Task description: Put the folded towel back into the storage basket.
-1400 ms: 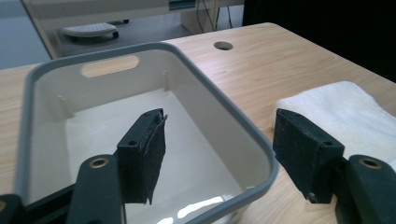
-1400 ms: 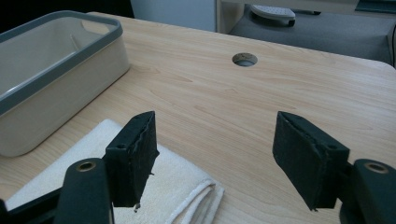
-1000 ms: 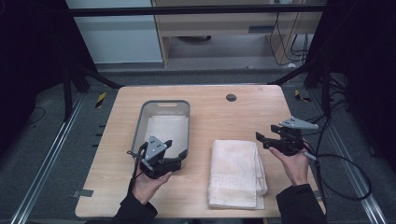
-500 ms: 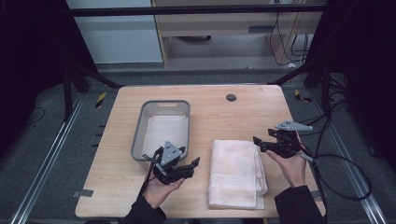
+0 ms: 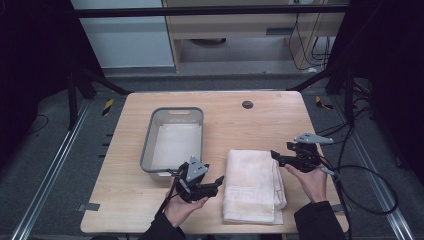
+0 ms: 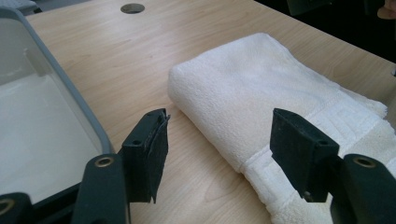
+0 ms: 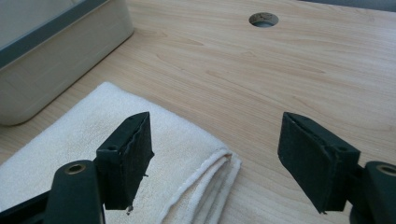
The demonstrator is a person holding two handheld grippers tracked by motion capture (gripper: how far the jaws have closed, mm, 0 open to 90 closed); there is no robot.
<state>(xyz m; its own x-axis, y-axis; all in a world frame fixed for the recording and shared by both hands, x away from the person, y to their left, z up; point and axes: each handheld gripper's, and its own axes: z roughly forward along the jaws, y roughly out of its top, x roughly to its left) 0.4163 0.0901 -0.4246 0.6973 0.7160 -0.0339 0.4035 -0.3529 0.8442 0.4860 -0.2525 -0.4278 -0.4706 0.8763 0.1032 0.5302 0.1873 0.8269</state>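
The folded towel lies on the bench between both empty, jaws-apart claws—left claw nearest its long near-left edge, right claw at its far-right corner—long axis running away from the person.

Both forearms enter from the bottom edge of the high view, dark sleeves, palms up under the grippers. Left hand cups the left gripper low over the table, grey three-cornered plate on top, jaws aimed to the picture's right. Jaws stand wide apart, pads clear, nothing pinched (they have just been closing a little). Right hand holds the right gripper a bit higher, plate up, jaws aimed to the picture's left toward the other gripper. Its jaws are wide apart too, nothing between the pads, and have just been opening slightly. Cable trails off the right gripper to the right. The two grippers are well apart.
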